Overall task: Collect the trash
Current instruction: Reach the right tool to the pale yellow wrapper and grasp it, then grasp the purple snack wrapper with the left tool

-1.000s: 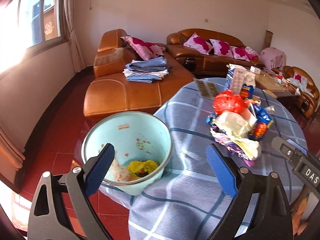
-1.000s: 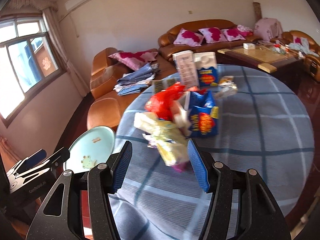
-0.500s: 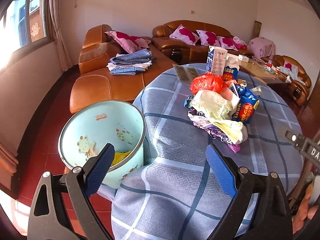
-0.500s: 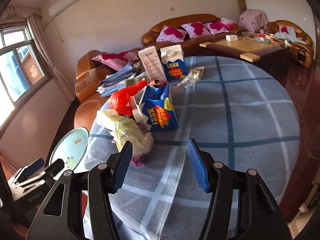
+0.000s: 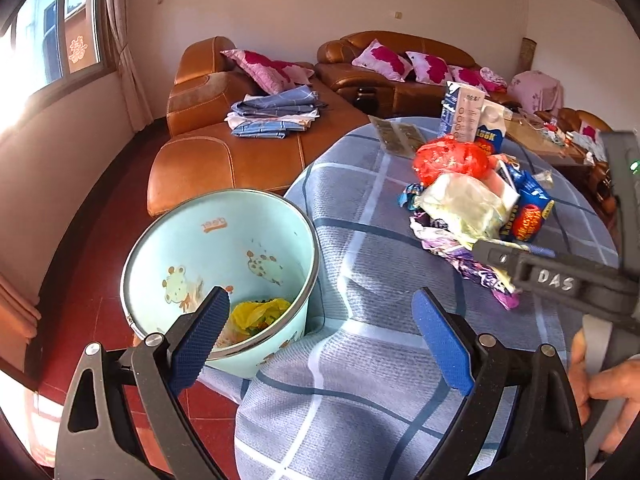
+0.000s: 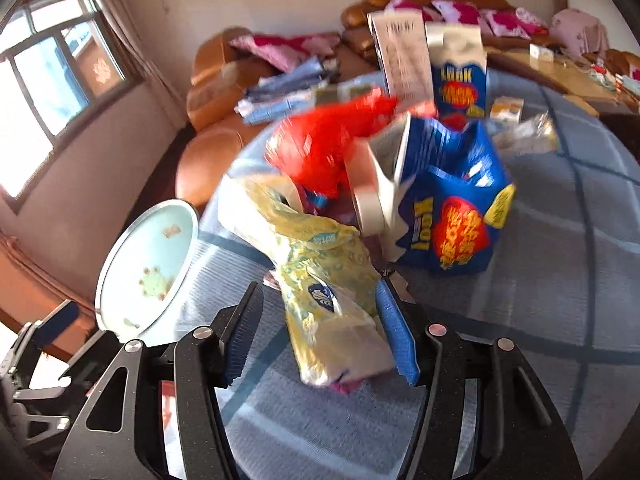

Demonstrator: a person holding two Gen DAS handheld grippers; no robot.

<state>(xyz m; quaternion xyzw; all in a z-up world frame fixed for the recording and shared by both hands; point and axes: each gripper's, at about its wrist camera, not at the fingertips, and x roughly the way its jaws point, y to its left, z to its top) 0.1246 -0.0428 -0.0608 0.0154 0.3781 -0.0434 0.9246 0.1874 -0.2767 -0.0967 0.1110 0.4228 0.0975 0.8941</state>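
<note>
A heap of trash lies on the round checked table [image 5: 360, 360]: a yellow-green plastic wrapper [image 6: 328, 300] [image 5: 460, 204], a red plastic bag [image 6: 324, 148] [image 5: 448, 158], a torn blue carton [image 6: 452, 216] [image 5: 524, 212] and a purple wrapper [image 5: 472, 264]. My right gripper [image 6: 320, 336] is open with its jaws either side of the near end of the yellow-green wrapper. It also shows in the left wrist view [image 5: 560, 276]. My left gripper [image 5: 320, 340] is open and empty over the table edge, beside a light-blue bin [image 5: 220, 276] [image 6: 148, 264] holding yellow trash.
Two upright cartons [image 5: 472, 116] stand at the far side of the table. Brown leather sofas [image 5: 248, 128] with pillows and folded cloth stand behind. Red tiled floor [image 5: 92, 280] lies left of the bin. A low wooden table [image 6: 560, 76] is at the back right.
My right gripper has moved forward to the heap, so the yellow-green wrapper now lies between its jaws. My left gripper has shifted a little, with the bin nearer to centre.
</note>
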